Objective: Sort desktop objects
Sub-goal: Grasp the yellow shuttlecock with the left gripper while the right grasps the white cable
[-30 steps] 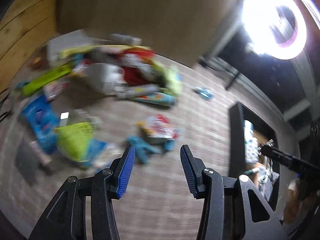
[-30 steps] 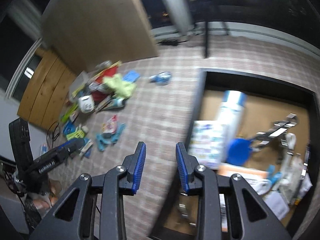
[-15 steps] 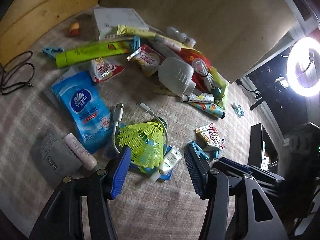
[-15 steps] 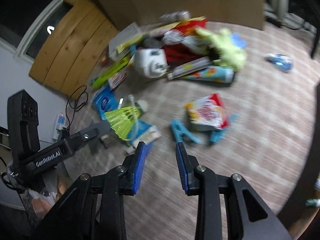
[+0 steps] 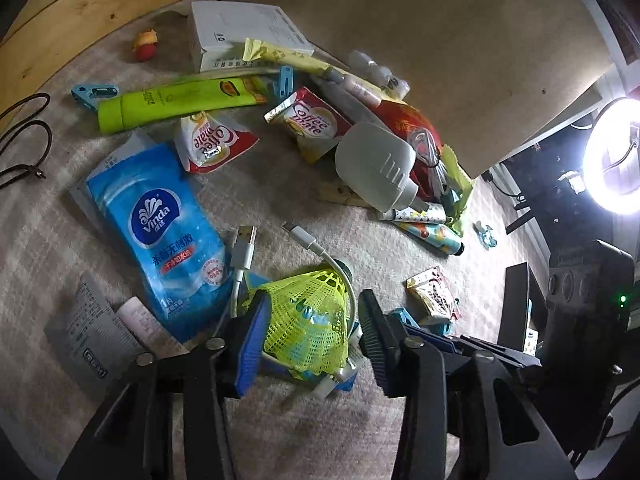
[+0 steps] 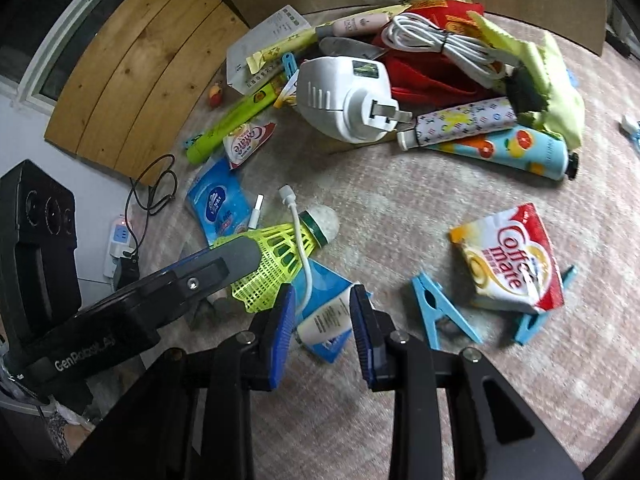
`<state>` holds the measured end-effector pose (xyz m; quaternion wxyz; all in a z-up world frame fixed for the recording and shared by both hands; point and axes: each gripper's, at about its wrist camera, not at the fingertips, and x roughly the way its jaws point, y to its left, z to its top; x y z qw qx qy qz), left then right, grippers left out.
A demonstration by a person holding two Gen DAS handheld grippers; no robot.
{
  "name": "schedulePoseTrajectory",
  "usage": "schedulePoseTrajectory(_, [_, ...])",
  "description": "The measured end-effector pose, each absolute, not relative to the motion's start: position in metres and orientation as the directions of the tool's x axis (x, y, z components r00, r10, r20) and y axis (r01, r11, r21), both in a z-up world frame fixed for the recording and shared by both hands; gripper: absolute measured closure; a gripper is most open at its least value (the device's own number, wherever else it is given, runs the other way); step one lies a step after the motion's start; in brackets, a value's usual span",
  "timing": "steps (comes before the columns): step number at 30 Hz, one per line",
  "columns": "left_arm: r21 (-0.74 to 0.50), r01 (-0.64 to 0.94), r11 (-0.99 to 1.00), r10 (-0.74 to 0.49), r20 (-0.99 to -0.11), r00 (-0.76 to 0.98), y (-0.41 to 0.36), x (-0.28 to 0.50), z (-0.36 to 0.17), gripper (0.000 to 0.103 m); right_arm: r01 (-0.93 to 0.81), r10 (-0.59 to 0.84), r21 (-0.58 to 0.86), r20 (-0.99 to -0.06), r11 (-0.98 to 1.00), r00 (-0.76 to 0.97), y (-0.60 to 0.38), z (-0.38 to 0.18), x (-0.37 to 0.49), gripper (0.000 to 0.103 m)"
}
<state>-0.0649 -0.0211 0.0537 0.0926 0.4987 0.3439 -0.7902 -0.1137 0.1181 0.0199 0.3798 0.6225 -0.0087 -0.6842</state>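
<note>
A yellow-green plastic shuttlecock (image 5: 310, 320) lies on the carpet over a blue packet and a white USB cable (image 5: 244, 248). My left gripper (image 5: 312, 336) is open, its blue pads on either side of the shuttlecock's skirt. In the right wrist view the shuttlecock (image 6: 276, 264) lies partly under the left gripper's finger. My right gripper (image 6: 322, 320) is open around a small white tube (image 6: 326, 318) on the blue packet (image 6: 332, 280).
A pile lies further back: a white plug adapter (image 6: 344, 96), a Vinda tissue pack (image 5: 160, 232), Coffee-mate sachets (image 6: 512, 256), a green tube (image 5: 172, 100), hand-cream tubes (image 6: 500, 148), blue clips (image 6: 440, 312). A cardboard wall (image 5: 400, 20) stands behind; a black box (image 5: 516, 304) is at the right.
Both grippers have swung from the black box towards the pile and come down low. The left now brackets the shuttlecock; the right brackets the white tube.
</note>
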Motion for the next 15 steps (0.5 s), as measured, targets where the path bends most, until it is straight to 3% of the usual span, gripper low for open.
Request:
schedulePoseTrajectory(6, [-0.438, 0.479, -0.761, 0.205, -0.862, -0.463, -0.015, -0.073, 0.049, 0.069, 0.529, -0.524, 0.476, -0.849, -0.702, 0.068, 0.105, 0.015, -0.114, 0.077])
schedulePoseTrajectory(11, [-0.438, 0.467, -0.768, 0.218, -0.864, -0.453, -0.011, -0.078, 0.045, 0.095, 0.559, -0.515, 0.457, -0.855, -0.692, 0.061, 0.096, 0.010, -0.112, 0.090])
schedulePoseTrajectory(12, [-0.442, 0.464, -0.768, 0.222, -0.863, -0.453, -0.011, -0.079, 0.044, 0.096, 0.561, -0.515, 0.456, -0.855, -0.691, 0.062, 0.095, 0.009, -0.112, 0.096])
schedulePoseTrajectory(15, [-0.435, 0.464, -0.771, 0.211, -0.864, -0.458, -0.012, -0.077, 0.047, 0.099, 0.559, -0.523, 0.459, -0.851, -0.691, 0.052, 0.097, 0.009, -0.112, 0.098])
